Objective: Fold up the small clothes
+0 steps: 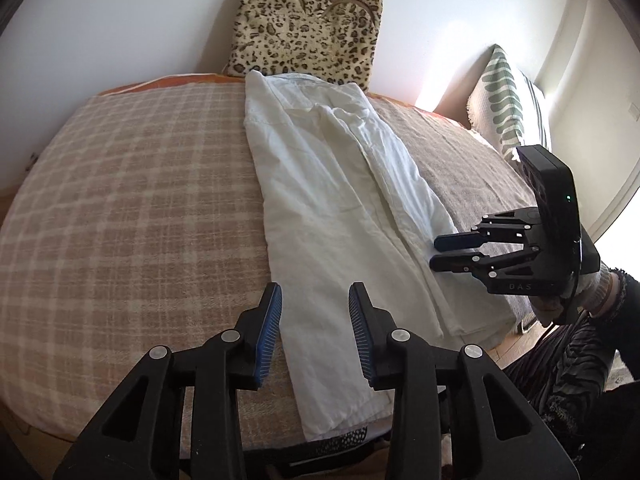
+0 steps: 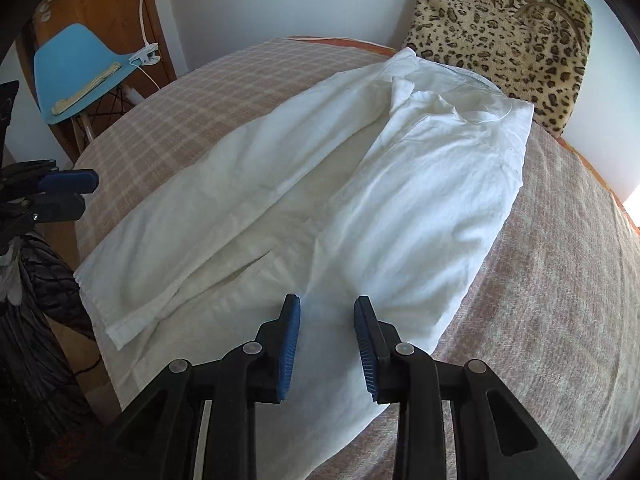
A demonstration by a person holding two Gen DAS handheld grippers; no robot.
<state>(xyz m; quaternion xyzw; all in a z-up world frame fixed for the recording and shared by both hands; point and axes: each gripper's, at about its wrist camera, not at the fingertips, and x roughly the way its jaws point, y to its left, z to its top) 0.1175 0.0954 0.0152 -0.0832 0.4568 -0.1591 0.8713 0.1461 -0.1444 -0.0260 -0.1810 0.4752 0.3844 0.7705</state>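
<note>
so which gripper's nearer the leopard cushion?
Hard to call; probably right. The right gripper hovers over the shirt's near-right edge, the left gripper over its hem, opposite the leopard cushion.

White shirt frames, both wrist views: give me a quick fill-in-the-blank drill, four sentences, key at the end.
1. The white shirt lies on a ____ blanket.
2. The cushion at the shirt's collar end has a ____ print.
3. The left gripper and the right gripper both have their jaws ____.
4. In the right wrist view, a white clip lamp is clamped to a ____ chair.

Missing words: plaid; leopard; open; blue
</note>
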